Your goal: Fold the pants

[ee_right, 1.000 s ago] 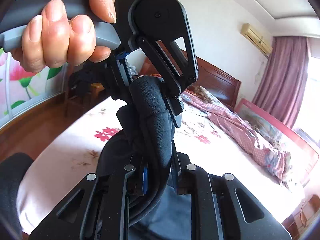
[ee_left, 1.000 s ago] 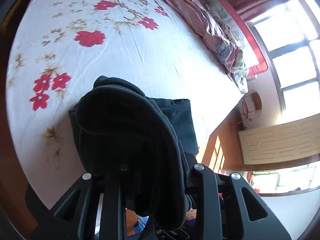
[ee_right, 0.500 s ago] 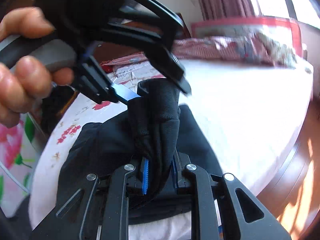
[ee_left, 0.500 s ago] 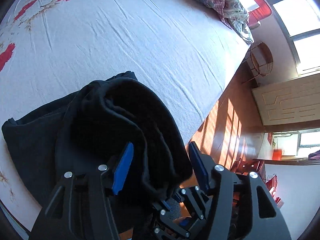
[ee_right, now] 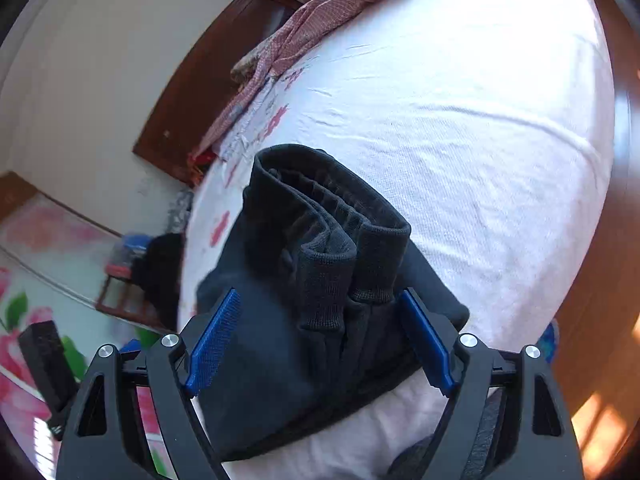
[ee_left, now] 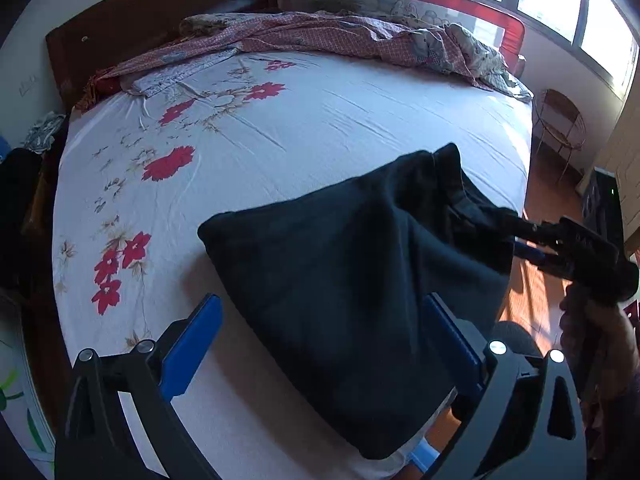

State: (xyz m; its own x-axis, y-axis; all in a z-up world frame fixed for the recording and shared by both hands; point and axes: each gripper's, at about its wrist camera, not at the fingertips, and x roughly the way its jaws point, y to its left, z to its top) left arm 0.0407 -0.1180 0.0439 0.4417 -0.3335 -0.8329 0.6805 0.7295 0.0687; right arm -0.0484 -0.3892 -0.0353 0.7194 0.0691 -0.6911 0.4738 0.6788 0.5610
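On the bed, folded pants now released, both claws spread.

A wooden-headboard bed with a white red-flowered sheet carries folded black fabric pants near its edge and a rumpled red checked quilt along the far side.

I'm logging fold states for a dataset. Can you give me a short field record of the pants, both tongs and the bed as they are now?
pants: black, folded into a bundle, lying on the sheet near the bed's edge
cuffs: ribbed, stacked together at one end
left tongs: open, gripping nothing
right tongs: open, cuffs between the pads, not clamped
sheet: white with red flowers
quilt: red patterned, crumpled along the far side
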